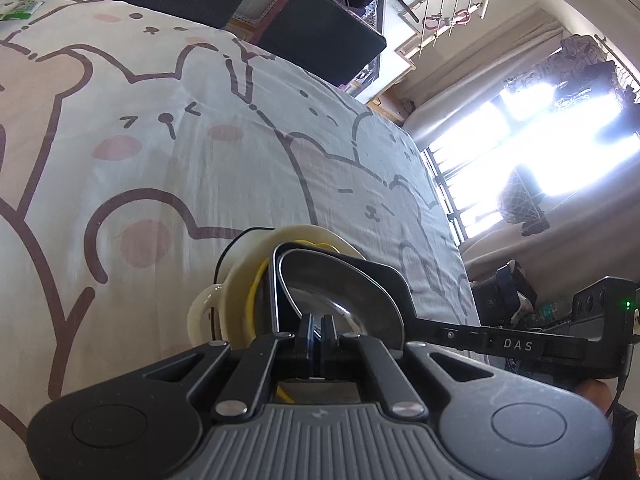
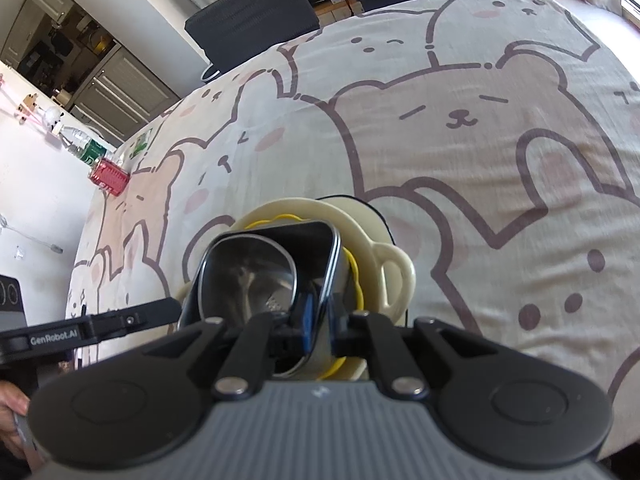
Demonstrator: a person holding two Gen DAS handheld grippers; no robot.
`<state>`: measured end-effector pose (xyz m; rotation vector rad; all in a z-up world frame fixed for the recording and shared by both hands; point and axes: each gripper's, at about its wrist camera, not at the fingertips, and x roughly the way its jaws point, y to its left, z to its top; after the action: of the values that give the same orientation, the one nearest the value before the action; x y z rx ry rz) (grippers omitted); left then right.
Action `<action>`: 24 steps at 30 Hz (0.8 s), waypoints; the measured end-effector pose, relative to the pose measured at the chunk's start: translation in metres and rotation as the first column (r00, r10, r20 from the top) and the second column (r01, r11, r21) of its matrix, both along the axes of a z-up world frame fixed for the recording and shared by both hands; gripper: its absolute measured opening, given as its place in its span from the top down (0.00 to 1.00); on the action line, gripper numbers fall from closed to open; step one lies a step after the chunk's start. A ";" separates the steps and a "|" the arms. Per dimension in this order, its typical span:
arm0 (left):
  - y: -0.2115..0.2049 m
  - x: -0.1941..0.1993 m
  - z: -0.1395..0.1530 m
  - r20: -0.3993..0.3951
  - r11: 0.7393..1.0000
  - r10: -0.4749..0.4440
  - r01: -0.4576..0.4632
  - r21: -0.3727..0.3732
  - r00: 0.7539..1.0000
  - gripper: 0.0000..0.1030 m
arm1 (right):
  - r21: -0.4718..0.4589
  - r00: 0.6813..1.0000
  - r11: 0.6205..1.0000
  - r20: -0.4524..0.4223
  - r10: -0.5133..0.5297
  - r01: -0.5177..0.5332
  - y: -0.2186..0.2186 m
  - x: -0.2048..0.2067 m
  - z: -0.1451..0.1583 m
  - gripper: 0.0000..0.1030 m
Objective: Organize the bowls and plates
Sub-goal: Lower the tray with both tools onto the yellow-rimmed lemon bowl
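Observation:
A stack of dishes sits on the bear-print tablecloth (image 1: 200, 140): a cream plate with loop handles (image 1: 304, 236) at the bottom, a yellow-rimmed dish (image 1: 254, 292) on it, then a black squarish tray (image 1: 372, 276) holding a steel bowl (image 1: 340, 292). My left gripper (image 1: 318, 330) is shut on the near rim of the steel bowl. In the right wrist view the same stack shows: cream plate (image 2: 392, 256), yellow rim (image 2: 356, 276), black tray (image 2: 308, 240), steel bowl (image 2: 248, 272). My right gripper (image 2: 320, 330) is shut on the tray's rim from the opposite side.
Dark chairs (image 1: 320, 36) (image 2: 252, 4) stand along the table's far edge. A red box (image 2: 110, 176) and bottles (image 2: 84, 144) sit at the table's far left corner. A bright window (image 1: 540, 152) lies beyond the table's right edge. The other gripper's body (image 1: 560, 336) (image 2: 80, 328) reaches in beside the stack.

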<state>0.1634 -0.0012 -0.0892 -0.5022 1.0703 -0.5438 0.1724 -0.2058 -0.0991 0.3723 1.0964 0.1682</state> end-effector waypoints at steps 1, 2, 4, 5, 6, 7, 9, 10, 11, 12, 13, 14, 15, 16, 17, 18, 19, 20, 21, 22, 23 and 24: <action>0.001 0.000 0.000 -0.001 1.000 0.002 -0.002 0.002 1.000 0.98 | 0.000 1.000 1.000 0.000 0.000 0.000 0.000 0.000 0.000 0.90; 0.001 0.000 0.000 -0.002 1.000 0.003 -0.003 0.004 1.000 0.98 | -0.003 1.000 1.000 -0.002 0.000 0.000 0.000 0.001 -0.001 0.90; 0.002 -0.001 0.000 -0.004 1.000 0.004 -0.004 0.008 1.000 0.98 | -0.016 1.000 1.000 -0.010 0.002 -0.002 0.002 0.001 -0.002 0.90; 0.003 -0.001 0.000 -0.004 1.000 0.003 -0.003 0.010 1.000 0.98 | -0.025 1.000 1.000 -0.016 0.004 -0.004 0.003 0.002 -0.003 0.90; 0.003 -0.001 0.000 -0.003 1.000 0.003 -0.003 0.012 1.000 0.98 | -0.037 1.000 0.999 -0.020 0.010 -0.011 0.004 0.002 -0.004 0.91; 0.003 -0.001 0.001 -0.002 1.000 0.004 -0.004 0.013 1.000 0.98 | -0.045 1.000 0.999 -0.021 0.020 -0.021 0.005 0.002 -0.005 0.92; 0.004 -0.001 0.001 -0.002 1.000 0.005 -0.005 0.015 1.000 0.98 | -0.061 0.999 0.998 -0.025 0.030 -0.032 0.008 0.002 -0.008 0.92; 0.004 -0.001 0.001 -0.002 1.000 0.006 -0.006 0.017 1.000 0.98 | -0.062 0.999 0.997 -0.029 0.032 -0.034 0.008 0.002 -0.010 0.93; 0.005 -0.002 0.001 -0.002 1.000 0.006 -0.006 0.019 1.000 0.98 | -0.064 0.999 0.997 -0.033 0.034 -0.036 0.008 0.003 -0.012 0.93; 0.004 -0.002 0.002 -0.002 1.000 0.004 -0.004 0.022 1.000 0.98 | -0.066 0.999 0.997 -0.034 0.035 -0.037 0.008 0.003 -0.013 0.93; 0.004 -0.002 0.002 -0.002 1.000 0.002 -0.002 0.026 1.000 0.98 | -0.068 0.999 0.997 -0.034 0.034 -0.036 0.007 0.003 -0.013 0.93; 0.003 -0.002 0.001 -0.001 1.000 0.000 0.000 0.029 1.000 0.98 | -0.074 0.999 0.997 -0.030 0.034 -0.036 0.008 0.003 -0.012 0.93; 0.003 -0.002 0.001 -0.001 0.999 -0.003 0.003 0.034 1.000 0.98 | -0.080 0.999 0.996 -0.026 0.034 -0.036 0.008 0.003 -0.011 0.93; 0.003 -0.002 0.001 0.002 0.999 -0.005 0.005 0.037 1.000 0.98 | -0.079 0.999 0.996 -0.023 0.034 -0.036 0.008 0.003 -0.010 0.93; 0.002 -0.002 0.000 0.005 0.999 -0.008 0.007 0.041 1.000 0.98 | -0.077 0.999 0.996 -0.019 0.034 -0.035 0.007 0.003 -0.009 0.93; 0.002 -0.002 0.000 0.007 0.999 -0.009 0.008 0.044 1.000 0.98 | -0.075 0.999 0.997 -0.014 0.034 -0.035 0.007 0.002 -0.008 0.93; 0.001 -0.002 0.000 0.010 0.999 -0.010 0.010 0.046 1.000 0.97 | -0.075 0.999 0.997 -0.011 0.035 -0.035 0.007 0.002 -0.007 0.93; 0.001 -0.003 0.000 0.013 0.999 -0.009 0.008 0.049 1.000 0.95 | -0.075 0.999 0.997 -0.009 0.035 -0.036 0.007 0.002 -0.006 0.93; 0.001 -0.003 0.001 0.017 0.998 -0.005 0.004 0.055 1.000 0.94 | -0.075 0.999 0.997 -0.010 0.034 -0.035 0.007 0.003 -0.007 0.93; 0.002 -0.003 0.002 0.024 0.998 0.000 -0.002 0.068 1.000 0.93 | -0.075 0.999 0.997 -0.011 0.034 -0.035 0.006 0.003 -0.007 0.93; 0.002 -0.003 0.003 0.031 0.997 0.006 -0.008 0.077 1.000 0.91 | -0.077 0.999 0.996 -0.013 0.035 -0.036 0.006 0.003 -0.008 0.93; 0.003 -0.002 0.003 0.033 0.997 0.010 -0.013 0.083 0.999 0.89 | -0.078 0.999 0.996 -0.015 0.035 -0.036 0.007 0.004 -0.008 0.93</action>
<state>0.1613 0.0017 -0.0860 -0.4251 1.0539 -0.4940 0.1760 -0.1991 -0.1068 0.2843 1.1197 0.1541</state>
